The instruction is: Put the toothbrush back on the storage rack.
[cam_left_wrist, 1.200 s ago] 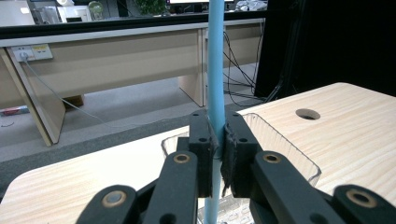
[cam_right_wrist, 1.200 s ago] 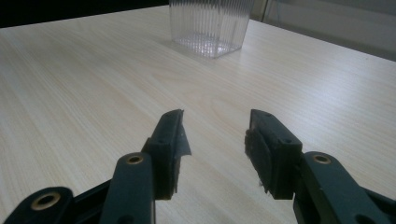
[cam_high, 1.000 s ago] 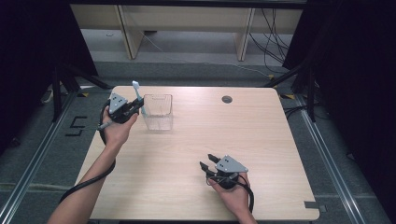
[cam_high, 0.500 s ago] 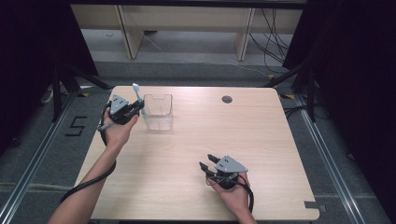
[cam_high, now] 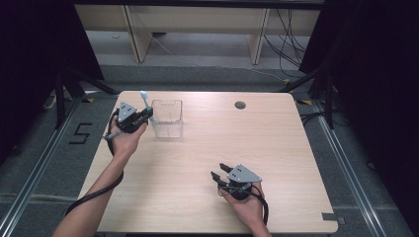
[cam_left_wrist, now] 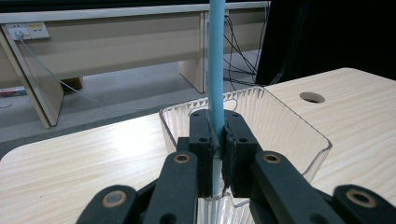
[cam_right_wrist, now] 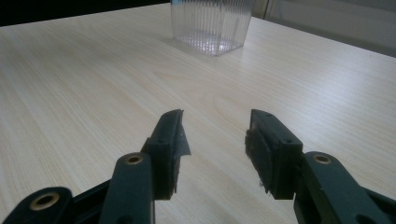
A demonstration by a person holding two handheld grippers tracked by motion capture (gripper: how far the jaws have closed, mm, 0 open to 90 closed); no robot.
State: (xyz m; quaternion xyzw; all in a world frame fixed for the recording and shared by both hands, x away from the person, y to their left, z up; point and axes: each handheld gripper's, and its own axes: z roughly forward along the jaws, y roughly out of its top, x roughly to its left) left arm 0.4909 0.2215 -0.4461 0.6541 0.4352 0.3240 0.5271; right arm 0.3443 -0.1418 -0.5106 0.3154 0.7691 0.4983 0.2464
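Left gripper view: light-blue toothbrush handle [cam_left_wrist: 216, 56] runs straight up centre frame, clamped between the black pads [cam_left_wrist: 201, 140], jaws closed tight on it.
Toothbrush, high view: toothbrush [cam_high: 145, 101] stands near upright, bristle head on top, upper left of frame, just left of the clear ribbed container [cam_high: 167, 118].
Lower end: drops behind the jaws in the left gripper view; can't tell if it touches the container wall or hangs just above/inside the rim.
Left gripper: left gripper [cam_high: 143, 116] upper left of high view, grasping the toothbrush, hand wrapped round the body, cable trailing back along the forearm.
Change vs earlier frames: basically none. Brush, container & both hands sit in the same spots across all three high views; grip unchanged.
Meaning: looks like a pause w/ the brush lined up beside/over the container; judged next step is lowering it in & letting go. Not done yet.
Container: clear ribbed container, square-ish, open top, upright on the table [cam_high: 276, 148]. Walls see-through; nothing seen lying inside from the high view. In the right gripper view it sits top centre [cam_right_wrist: 212, 23], bottom looks bare.
Right gripper: right gripper [cam_high: 221, 173] lower centre-right of high view, well apart from the container; jaws parted, nothing between them, pads [cam_right_wrist: 175, 140] over bare wood in its own view.
Table extras: round grommet hole [cam_high: 240, 105] upper centre, far from the work.
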